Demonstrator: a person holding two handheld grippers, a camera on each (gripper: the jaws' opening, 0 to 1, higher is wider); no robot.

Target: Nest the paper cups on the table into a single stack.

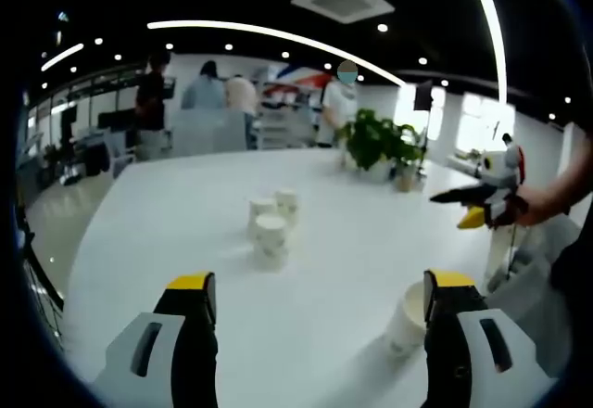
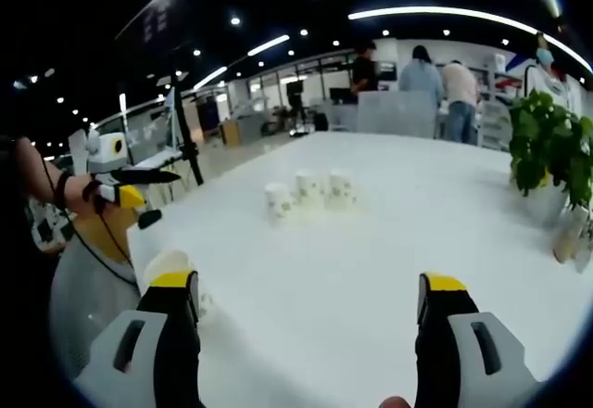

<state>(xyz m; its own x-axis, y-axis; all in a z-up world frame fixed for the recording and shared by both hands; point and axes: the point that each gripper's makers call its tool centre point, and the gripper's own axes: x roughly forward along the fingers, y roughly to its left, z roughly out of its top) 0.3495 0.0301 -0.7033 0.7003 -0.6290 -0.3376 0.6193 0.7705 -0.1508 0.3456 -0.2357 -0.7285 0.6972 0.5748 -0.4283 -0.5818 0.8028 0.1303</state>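
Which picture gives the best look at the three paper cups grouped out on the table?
The right gripper view: the three paper cups stand side by side, each showing separately. In the left gripper view the same cups overlap, the nearest one partly covering the two behind it.

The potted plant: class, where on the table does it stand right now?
The potted plant stands at the white table's far right edge in the left gripper view, beyond three upright paper cups clustered mid-table.

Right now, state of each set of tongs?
Left tongs: open, holding nothing.
Right tongs: open, holding nothing.
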